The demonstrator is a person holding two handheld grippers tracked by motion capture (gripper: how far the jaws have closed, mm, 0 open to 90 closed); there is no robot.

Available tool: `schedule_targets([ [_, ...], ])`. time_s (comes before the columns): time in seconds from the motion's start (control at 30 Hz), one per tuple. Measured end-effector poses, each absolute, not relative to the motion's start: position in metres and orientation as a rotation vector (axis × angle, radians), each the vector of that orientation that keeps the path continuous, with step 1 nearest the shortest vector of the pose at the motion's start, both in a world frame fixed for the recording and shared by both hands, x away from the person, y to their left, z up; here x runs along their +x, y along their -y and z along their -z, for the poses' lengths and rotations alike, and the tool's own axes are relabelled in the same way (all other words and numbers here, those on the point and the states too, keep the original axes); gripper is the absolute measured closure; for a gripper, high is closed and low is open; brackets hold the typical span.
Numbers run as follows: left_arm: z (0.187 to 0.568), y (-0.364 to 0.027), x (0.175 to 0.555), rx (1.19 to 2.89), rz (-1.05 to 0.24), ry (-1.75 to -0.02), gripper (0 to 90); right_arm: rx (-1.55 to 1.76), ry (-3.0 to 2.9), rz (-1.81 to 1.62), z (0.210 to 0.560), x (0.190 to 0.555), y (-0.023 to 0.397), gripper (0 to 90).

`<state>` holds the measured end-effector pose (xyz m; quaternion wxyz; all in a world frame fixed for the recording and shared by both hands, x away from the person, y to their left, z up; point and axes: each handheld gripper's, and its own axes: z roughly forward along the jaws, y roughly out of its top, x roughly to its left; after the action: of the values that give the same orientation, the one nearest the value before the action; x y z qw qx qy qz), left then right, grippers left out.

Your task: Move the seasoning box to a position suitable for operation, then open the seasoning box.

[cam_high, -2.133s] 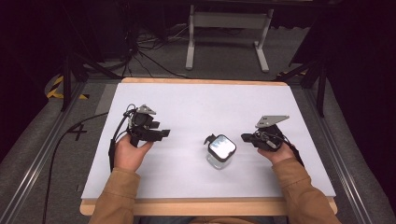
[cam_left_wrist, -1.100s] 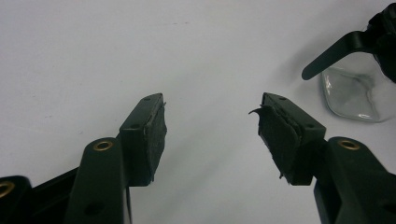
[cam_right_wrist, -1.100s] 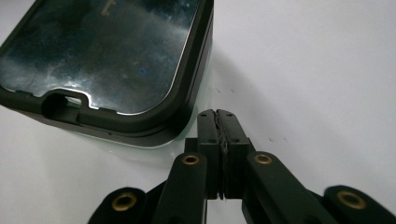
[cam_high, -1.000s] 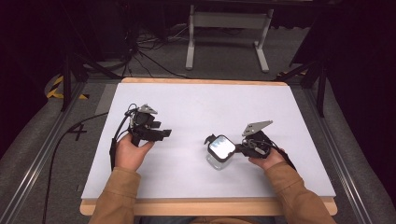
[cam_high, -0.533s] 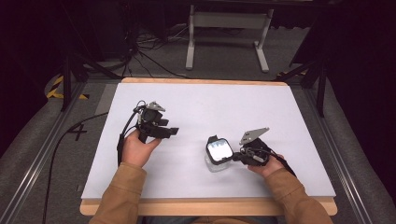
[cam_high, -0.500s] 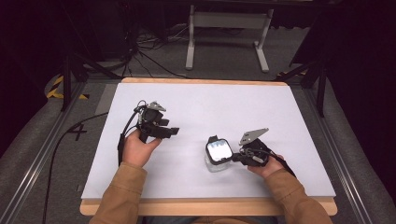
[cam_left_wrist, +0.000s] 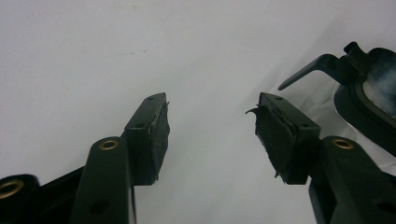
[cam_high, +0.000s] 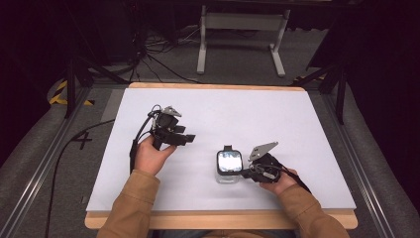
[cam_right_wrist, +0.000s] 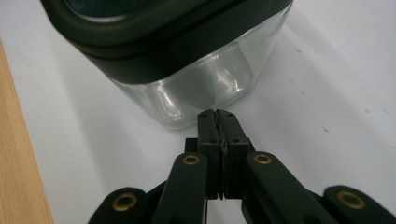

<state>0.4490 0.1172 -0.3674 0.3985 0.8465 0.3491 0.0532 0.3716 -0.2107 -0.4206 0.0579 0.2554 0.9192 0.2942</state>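
Nearest, at the bottom of the high view, two tan sleeves [cam_high: 130, 208] enter over the table's [cam_high: 307, 144] wooden front edge. Lower right of centre, the right gripper [cam_high: 246, 173] has its jaws clenched together on nothing, tips right up against the side of the jar [cam_high: 229, 167]; contact cannot be confirmed. In the right gripper view the jar [cam_right_wrist: 187, 60] sits just above the closed tips [cam_right_wrist: 218, 115], glass body under a dark lid.

Left of centre, the left gripper [cam_high: 187, 139] is released, jaws apart and just easing inward, bare table between them, well apart from the jar. Its own view shows the jar's [cam_left_wrist: 369, 100] lid clasp at the right edge.

Beyond the table, upper frame: cables [cam_high: 153, 54] on the floor and a grey stand [cam_high: 242, 29].
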Motion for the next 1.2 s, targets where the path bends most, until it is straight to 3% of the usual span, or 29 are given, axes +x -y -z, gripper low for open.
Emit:
schedule_targets([
  [0.1, 0.365, -0.114, 0.448, 2.159, -0.152, -0.863, 49.3, 0.771, -2.786, -0.888, 0.422, 0.372, 0.212, 89.0],
  [0.2, 0.356, -0.111, 0.446, 2.163, -0.161, -0.857, 59.3, 0.800, -2.731, -0.922, 0.415, 0.372, 0.219, 89.1],
  [0.27, 0.348, -0.108, 0.444, 2.138, -0.101, -0.844, 65.2, 0.823, -2.682, -0.960, 0.409, 0.373, 0.227, 89.1],
  [0.37, 0.340, -0.103, 0.439, 2.124, -0.102, -0.805, 67.3, 0.861, -2.604, -1.023, 0.402, 0.372, 0.241, 89.1],
  [0.47, 0.333, -0.094, 0.437, 2.112, -0.010, -0.778, 69.4, 0.903, -2.561, -1.068, 0.397, 0.371, 0.250, 89.1],
  [0.67, 0.324, -0.072, 0.429, 2.154, -0.057, -0.665, 69.4, 0.929, -2.523, -1.092, 0.395, 0.369, 0.260, 89.0],
  [0.77, 0.326, -0.060, 0.430, 2.175, -0.013, -0.615, 70.9, 0.940, -2.528, -1.087, 0.396, 0.367, 0.261, 89.0],
  [0.93, 0.334, -0.043, 0.434, 2.215, -0.011, -0.610, 74.5, 0.942, -2.527, -1.081, 0.398, 0.364, 0.261, 88.8],
  [1.2, 0.350, -0.026, 0.444, 2.219, 0.097, -0.648, 81.0, 0.941, -2.538, -1.072, 0.402, 0.363, 0.260, 88.7],
])
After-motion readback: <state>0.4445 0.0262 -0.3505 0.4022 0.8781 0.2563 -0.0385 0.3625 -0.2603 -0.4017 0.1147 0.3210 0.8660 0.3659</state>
